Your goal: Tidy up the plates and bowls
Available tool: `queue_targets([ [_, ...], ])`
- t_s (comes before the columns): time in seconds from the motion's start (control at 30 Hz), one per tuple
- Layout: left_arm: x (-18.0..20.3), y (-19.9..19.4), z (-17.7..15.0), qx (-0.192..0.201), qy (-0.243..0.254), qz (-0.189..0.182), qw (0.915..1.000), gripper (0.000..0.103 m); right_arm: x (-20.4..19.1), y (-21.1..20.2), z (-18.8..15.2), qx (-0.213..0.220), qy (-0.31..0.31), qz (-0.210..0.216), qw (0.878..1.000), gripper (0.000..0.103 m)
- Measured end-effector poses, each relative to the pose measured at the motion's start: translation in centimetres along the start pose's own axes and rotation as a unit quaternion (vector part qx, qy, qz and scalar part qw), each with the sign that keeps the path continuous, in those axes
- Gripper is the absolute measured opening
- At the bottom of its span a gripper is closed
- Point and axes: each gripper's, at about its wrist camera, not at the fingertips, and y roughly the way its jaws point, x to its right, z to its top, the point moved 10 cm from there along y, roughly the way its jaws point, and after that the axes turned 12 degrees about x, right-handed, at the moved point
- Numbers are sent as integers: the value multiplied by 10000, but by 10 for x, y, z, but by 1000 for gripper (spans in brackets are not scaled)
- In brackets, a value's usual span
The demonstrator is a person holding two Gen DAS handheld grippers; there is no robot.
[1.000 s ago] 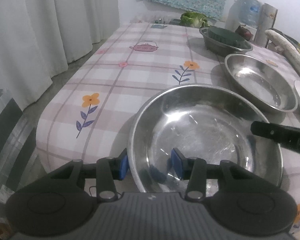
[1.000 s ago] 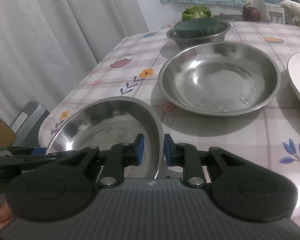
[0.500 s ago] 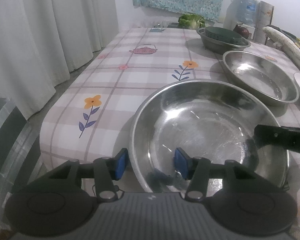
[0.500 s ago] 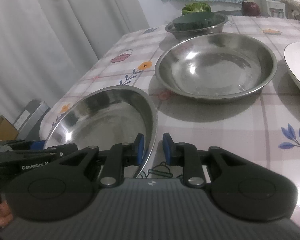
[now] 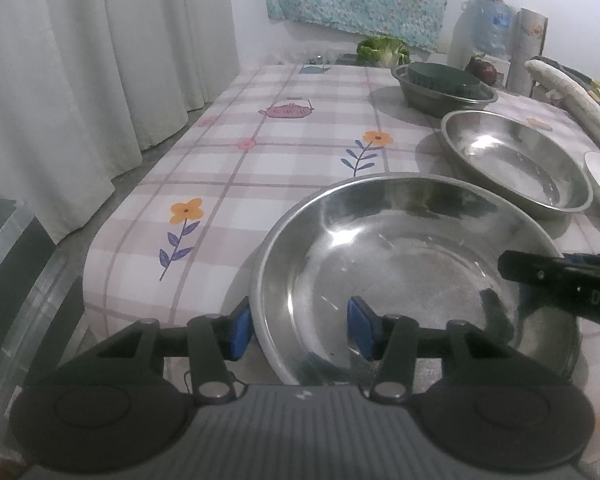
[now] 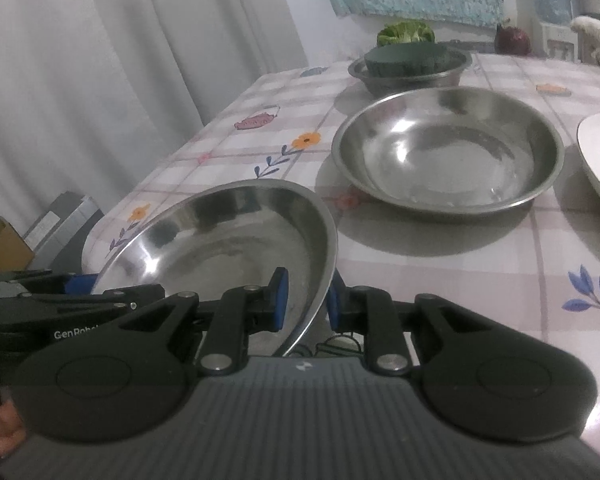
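Two grippers bracket the steel bowl [image 6: 228,236]'s rim: left gripper [image 5: 302,326] spread, "GenRobo"-marked; right gripper [image 6: 306,300] pinching.

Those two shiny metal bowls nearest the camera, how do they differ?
The near steel bowl is tilted, its rim between the fingers of both the right hand-held gripper and the left hand-held gripper. The far steel bowl sits flat on the tablecloth, untouched. Both are shallow, round and empty.
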Motion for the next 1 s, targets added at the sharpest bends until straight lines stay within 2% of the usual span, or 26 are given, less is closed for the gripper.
queue_targets([
  [0.7, 0, -12, 11, 273, 34, -26, 9996, 51, -5, -13, 7, 279, -325, -39, 9991, 19],
  [1.0, 4, -22, 29, 480, 72, -90, 9988, 51, -6, -21, 20, 455, -307, -58, 9985, 19],
])
